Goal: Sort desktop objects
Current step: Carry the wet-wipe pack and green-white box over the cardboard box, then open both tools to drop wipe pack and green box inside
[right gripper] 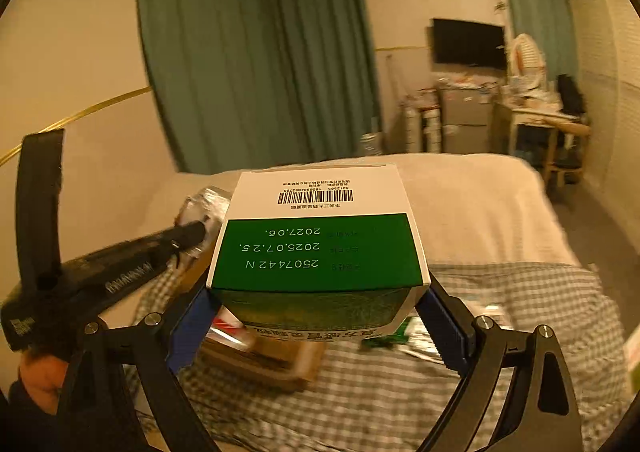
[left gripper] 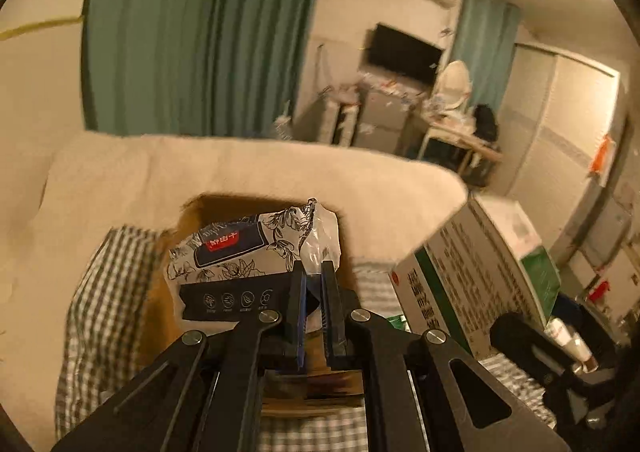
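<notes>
My left gripper (left gripper: 314, 272) is shut on the crinkled plastic edge of a black-and-white floral tissue pack (left gripper: 236, 264), held above an open cardboard box (left gripper: 200, 219). My right gripper (right gripper: 316, 316) is shut on a green-and-white medicine box (right gripper: 318, 240), held in the air above the checked bedsheet (right gripper: 500, 312). The same medicine box shows at the right of the left wrist view (left gripper: 476, 264). The left gripper's body shows at the left of the right wrist view (right gripper: 120, 268), with the tissue pack (right gripper: 204, 203) at its tip.
A cardboard box (right gripper: 264, 360) with red and white items lies on the sheet under the medicine box. Small green packets (right gripper: 400, 336) lie to its right. A cream blanket (right gripper: 480, 203) covers the far bed. A cluttered desk (right gripper: 552, 123) stands beyond.
</notes>
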A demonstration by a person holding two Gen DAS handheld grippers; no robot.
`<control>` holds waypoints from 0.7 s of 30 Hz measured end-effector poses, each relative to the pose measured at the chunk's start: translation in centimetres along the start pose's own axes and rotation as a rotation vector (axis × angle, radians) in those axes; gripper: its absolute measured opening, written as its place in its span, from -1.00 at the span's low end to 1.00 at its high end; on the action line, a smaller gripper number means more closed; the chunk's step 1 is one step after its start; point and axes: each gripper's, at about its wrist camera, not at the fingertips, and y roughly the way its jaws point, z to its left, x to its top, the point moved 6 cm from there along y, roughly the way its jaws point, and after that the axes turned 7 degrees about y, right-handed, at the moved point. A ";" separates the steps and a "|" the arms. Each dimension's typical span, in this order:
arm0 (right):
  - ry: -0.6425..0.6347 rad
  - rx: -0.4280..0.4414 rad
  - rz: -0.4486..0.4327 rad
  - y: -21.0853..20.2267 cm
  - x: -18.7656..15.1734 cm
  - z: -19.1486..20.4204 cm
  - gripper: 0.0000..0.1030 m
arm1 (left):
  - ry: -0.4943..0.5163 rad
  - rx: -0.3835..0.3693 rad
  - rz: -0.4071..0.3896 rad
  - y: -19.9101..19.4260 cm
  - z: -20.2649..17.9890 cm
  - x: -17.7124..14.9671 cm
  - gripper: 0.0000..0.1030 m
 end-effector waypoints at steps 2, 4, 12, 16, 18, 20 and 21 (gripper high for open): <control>-0.009 0.035 0.025 2.4 -0.7 1.5 0.80 | -0.012 0.020 0.035 1.6 1.7 -1.1 -0.88; -0.013 0.060 0.037 5.0 -0.7 2.4 0.80 | -0.030 0.037 0.072 3.4 3.4 -2.2 -0.88; 0.047 0.119 0.145 14.2 -2.1 2.4 0.82 | 0.063 0.023 0.138 6.9 2.3 -4.1 -0.81; 0.076 0.133 0.147 15.5 -2.3 1.6 0.86 | 0.117 0.075 0.138 6.6 1.9 -4.0 0.67; 0.082 0.117 0.107 15.1 -1.8 0.8 0.95 | 0.119 0.147 0.095 5.6 2.3 -3.6 0.94; 0.097 0.101 0.058 14.2 -1.2 -0.1 0.98 | 0.113 0.149 0.074 4.6 2.4 -3.4 0.94; 0.102 0.095 0.035 13.4 -0.8 -0.6 0.98 | 0.098 0.134 0.082 4.1 2.5 -3.5 0.94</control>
